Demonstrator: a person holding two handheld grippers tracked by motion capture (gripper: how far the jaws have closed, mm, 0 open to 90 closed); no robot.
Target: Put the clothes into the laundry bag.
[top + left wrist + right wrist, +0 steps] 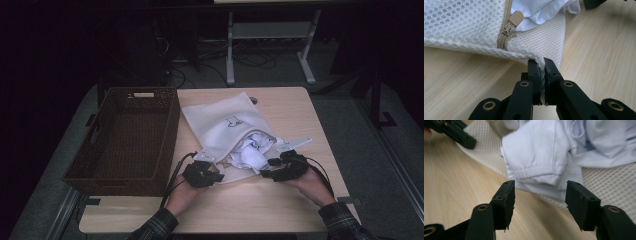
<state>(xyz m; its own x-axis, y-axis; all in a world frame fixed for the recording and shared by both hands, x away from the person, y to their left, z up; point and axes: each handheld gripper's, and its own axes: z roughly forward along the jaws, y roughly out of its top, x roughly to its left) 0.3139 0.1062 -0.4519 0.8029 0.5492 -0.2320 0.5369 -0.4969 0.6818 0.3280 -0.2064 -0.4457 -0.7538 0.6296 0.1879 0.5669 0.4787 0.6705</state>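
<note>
On the pale wooden table [280, 205], a mesh bag [225, 125] beside a basket [100, 150].

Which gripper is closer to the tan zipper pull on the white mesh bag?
Left. The left gripper is shut on the white mesh bag's edge just below the tan zipper pull. The right gripper is open by the white shirt, farther away.

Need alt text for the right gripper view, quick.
The right gripper stands open, its black jaws either side of a folded white garment spilling from a white mesh bag on the wooden table. The left gripper shows at upper left.
</note>
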